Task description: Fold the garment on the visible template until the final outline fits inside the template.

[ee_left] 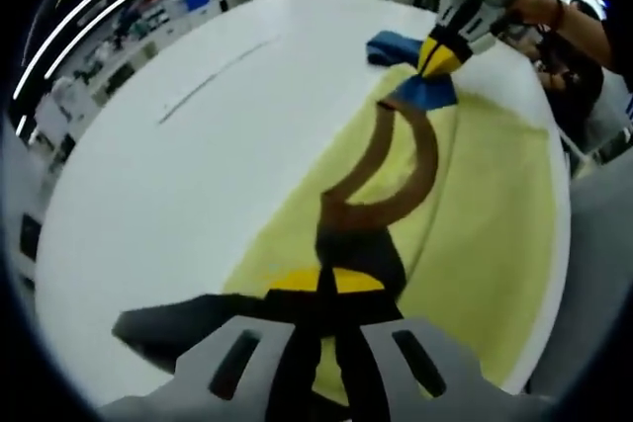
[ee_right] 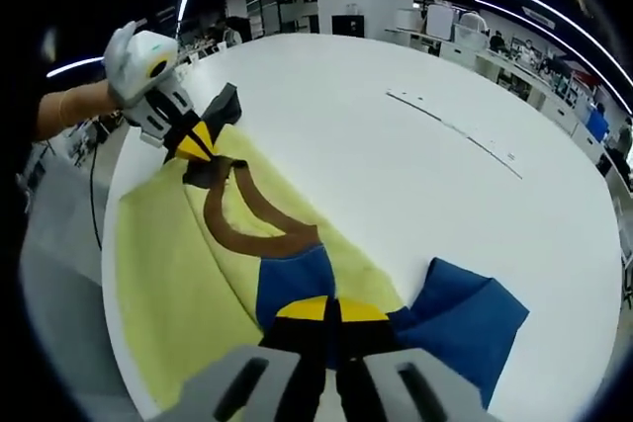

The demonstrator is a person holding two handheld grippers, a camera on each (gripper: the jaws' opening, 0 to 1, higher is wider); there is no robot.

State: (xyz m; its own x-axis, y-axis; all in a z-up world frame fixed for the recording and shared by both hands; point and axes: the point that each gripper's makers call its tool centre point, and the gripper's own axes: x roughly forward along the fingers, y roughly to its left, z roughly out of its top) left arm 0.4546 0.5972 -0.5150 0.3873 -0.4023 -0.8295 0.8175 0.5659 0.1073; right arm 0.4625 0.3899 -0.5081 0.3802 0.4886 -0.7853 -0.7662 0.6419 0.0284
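In the left gripper view, the left hand-held gripper (ee_left: pixel 326 289) is pinched on the dark end of the garment (ee_left: pixel 381 170), which stretches lengthwise over the yellow template (ee_left: pixel 495 244) to the right hand-held gripper (ee_left: pixel 435 61) at its blue far end.

In the right gripper view, the right hand-held gripper (ee_right: pixel 331 313) clamps the garment's (ee_right: pixel 262 229) blue end; the left hand-held gripper (ee_right: pixel 198 145) holds the opposite end, the template (ee_right: pixel 168 264) below on the worktop (ee_right: pixel 396 145). Folding likely means bringing the ends together.

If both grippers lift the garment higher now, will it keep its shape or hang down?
Probably hang down: the garment already drapes in curves between the right gripper and the left gripper. It looks thin and light. Its brown trim may twist.
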